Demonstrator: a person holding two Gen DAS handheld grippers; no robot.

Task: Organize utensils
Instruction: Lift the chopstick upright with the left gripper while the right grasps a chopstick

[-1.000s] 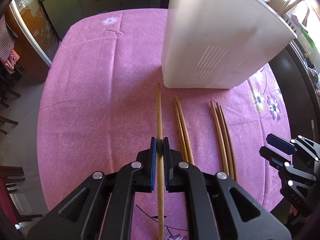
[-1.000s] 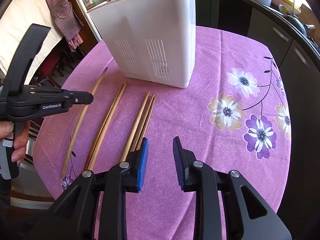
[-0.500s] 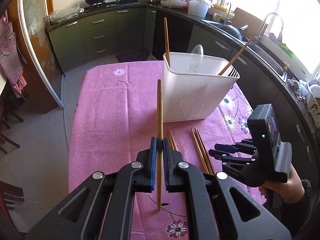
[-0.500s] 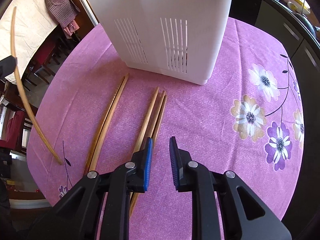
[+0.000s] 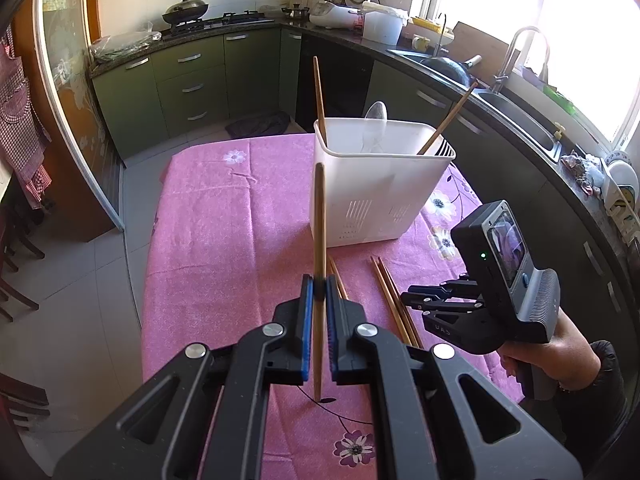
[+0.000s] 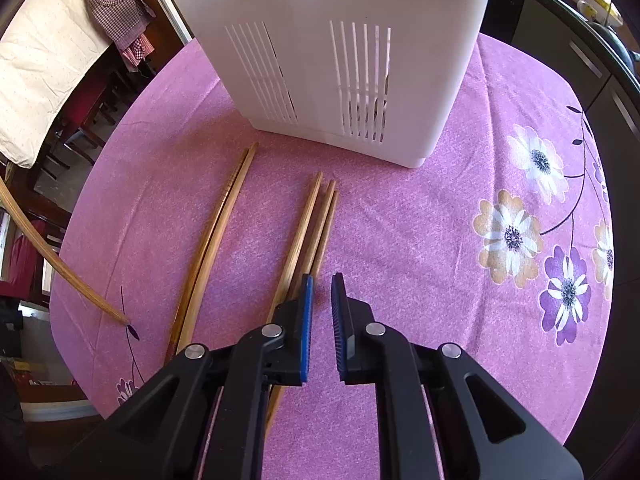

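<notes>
1. The left gripper (image 5: 317,292) is clamped on a single wooden chopstick (image 5: 319,232), which stands nearly upright between the blue pads, its lower tip just above the pink tablecloth (image 5: 224,240).
2. The right gripper (image 6: 321,292) has its jaws a little apart with nothing between them; it hovers low over the cloth, its left finger (image 6: 301,320) over the near ends of three chopsticks (image 6: 310,224) lying side by side.
3. Another pair of chopsticks (image 6: 218,228) lies just to the left of those three, both groups pointing toward the white utensil holder (image 6: 340,48).
4. In the left view, the holder already contains two chopsticks and a pale spoon (image 5: 374,124) leaning inside.
</notes>
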